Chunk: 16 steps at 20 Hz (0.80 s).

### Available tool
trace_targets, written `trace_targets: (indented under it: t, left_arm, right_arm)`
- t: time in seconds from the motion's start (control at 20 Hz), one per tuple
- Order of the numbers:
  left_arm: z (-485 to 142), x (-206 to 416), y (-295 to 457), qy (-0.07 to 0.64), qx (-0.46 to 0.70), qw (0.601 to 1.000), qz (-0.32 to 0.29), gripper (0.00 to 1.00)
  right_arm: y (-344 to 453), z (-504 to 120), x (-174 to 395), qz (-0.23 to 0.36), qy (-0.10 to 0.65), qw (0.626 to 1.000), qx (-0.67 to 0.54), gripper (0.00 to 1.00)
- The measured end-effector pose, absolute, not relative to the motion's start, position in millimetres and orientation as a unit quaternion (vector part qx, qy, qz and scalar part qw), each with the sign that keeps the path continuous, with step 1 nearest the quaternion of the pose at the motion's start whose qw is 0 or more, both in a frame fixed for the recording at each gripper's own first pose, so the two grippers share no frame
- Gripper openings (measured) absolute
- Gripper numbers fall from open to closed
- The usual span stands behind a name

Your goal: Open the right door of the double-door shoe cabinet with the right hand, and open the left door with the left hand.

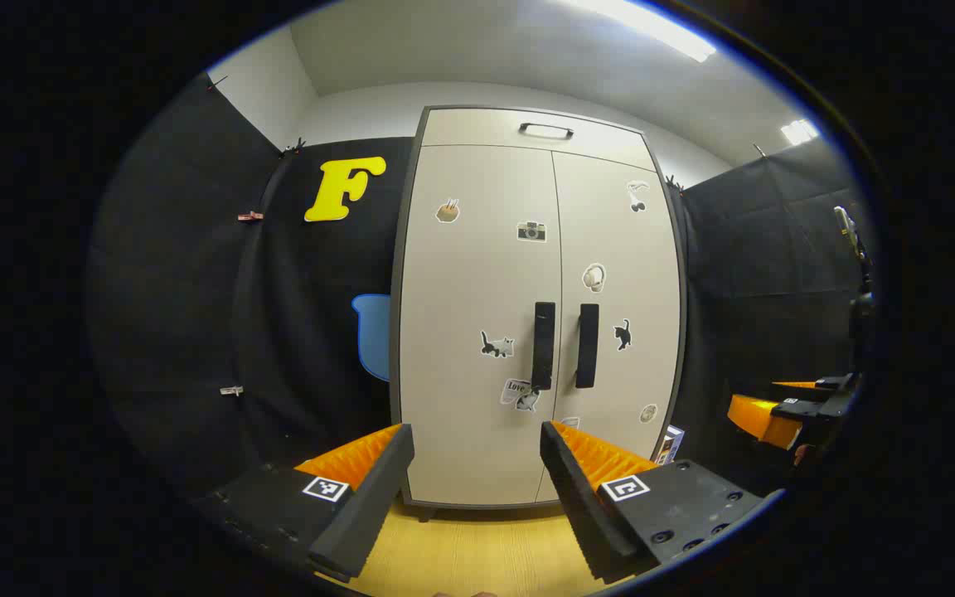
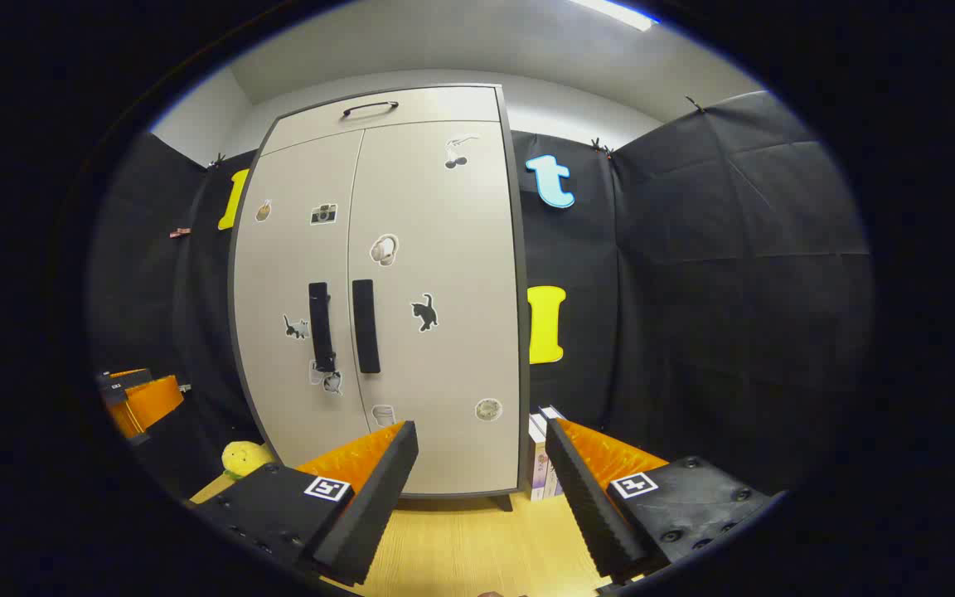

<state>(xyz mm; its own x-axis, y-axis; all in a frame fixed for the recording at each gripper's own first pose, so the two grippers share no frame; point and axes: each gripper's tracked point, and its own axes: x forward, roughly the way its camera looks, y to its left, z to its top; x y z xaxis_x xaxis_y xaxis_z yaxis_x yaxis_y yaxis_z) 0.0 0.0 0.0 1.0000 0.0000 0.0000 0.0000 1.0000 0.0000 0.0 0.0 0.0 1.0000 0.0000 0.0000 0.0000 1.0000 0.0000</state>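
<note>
A: The shoe cabinet (image 1: pixel 477 332), a tall pale-grey double-door unit with a dark frame and small stickers on its front, stands against the black cloth wall on the light wooden floor (image 1: pixel 477 555), straight ahead of both grippers. Both doors look closed, meeting at the centre seam.

B: Where are the handles?

A: Two black vertical bar handles sit just beside that seam: the left door's handle (image 1: pixel 543 345) and the right door's handle (image 1: pixel 586 345). In the right gripper view they are (image 2: pixel 321 326) and (image 2: pixel 366 325).

B: What could go wrong from here?

A: The handles are very near each other. My guess is a gripper reaching in could catch the wrong bar, or both grippers could crowd one another at the seam. A shallow grasp might also slip off the slim bar as the door swings, since the pull has to follow the hinge arc.

B: And the tools?

A: The left gripper (image 1: pixel 477 464) has its fingers spread wide, holding nothing and touching nothing; it is well apart from the cabinet. The right gripper (image 2: pixel 482 464) is likewise spread wide and empty, well short of the doors. In the left gripper view the right gripper also appears at the far right edge (image 1: pixel 784 410).

B: Anything nearby to avoid?

A: A few small boxes (image 2: pixel 542 456) stand on the floor just beside the cabinet's right side, and a yellow soft toy (image 2: pixel 245 458) lies near its left foot.
</note>
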Motion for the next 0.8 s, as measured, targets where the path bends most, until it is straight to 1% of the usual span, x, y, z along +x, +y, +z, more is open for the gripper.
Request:
trace_targets:
  t: [0.2,0.6,0.8]
  left_arm:
    - [-4.1,3.9,-3.9,0.005,-0.003,1.000,-0.007,0.95]
    - [-15.9,7.2,8.5,0.020,-0.020,1.000,0.004,0.95]
    - [-20.2,8.9,16.3,0.023,-0.024,0.999,0.011,0.95]
  right_arm:
    - [-1.9,1.6,-0.7,-0.001,-0.002,1.000,-0.004,0.98]
    - [1.6,9.1,0.7,0.001,-0.009,1.000,-0.013,0.98]
    - [12.4,11.7,6.4,0.012,-0.012,1.000,-0.024,0.98]
